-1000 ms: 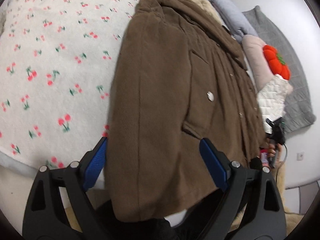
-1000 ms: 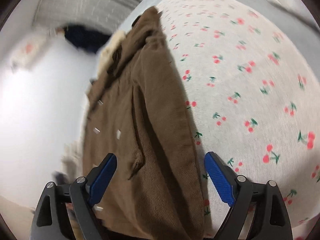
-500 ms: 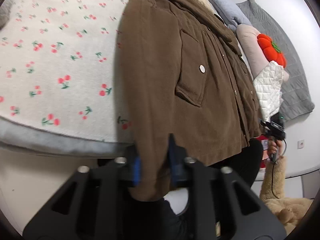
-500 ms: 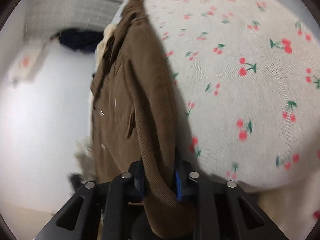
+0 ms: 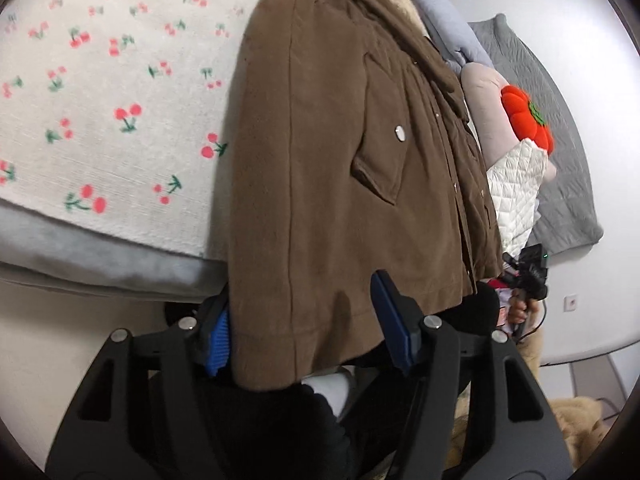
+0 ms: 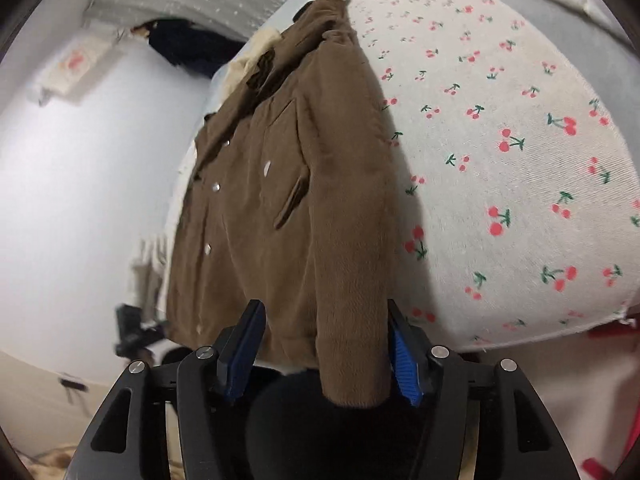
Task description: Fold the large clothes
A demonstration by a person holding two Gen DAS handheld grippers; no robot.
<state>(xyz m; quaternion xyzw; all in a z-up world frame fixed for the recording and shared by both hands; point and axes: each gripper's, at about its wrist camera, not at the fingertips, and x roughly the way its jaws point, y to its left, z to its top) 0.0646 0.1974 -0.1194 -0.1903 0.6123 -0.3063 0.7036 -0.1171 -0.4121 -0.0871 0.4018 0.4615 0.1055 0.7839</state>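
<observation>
A brown corduroy jacket (image 5: 340, 152) lies on the cherry-print bedspread (image 5: 100, 92), its hem and a sleeve hanging over the bed's near edge. My left gripper (image 5: 308, 332) is open, its blue pads either side of the hanging hem. In the right wrist view the jacket (image 6: 280, 184) drapes toward me, and my right gripper (image 6: 324, 356) is open with the sleeve cuff (image 6: 352, 360) hanging loose between its pads.
Beyond the jacket lie a grey-blue pillow (image 5: 448, 28), a pink cushion with an orange plush (image 5: 526, 116), a white quilted garment (image 5: 516, 184) and a grey quilt (image 5: 560, 184). The other gripper and hand (image 5: 528, 280) show at the right. A dark garment (image 6: 188, 48) lies far off.
Both grippers, shut on the jacket's edge half a second ago, have opened and let it go. The jacket now hangs free between the pads.
</observation>
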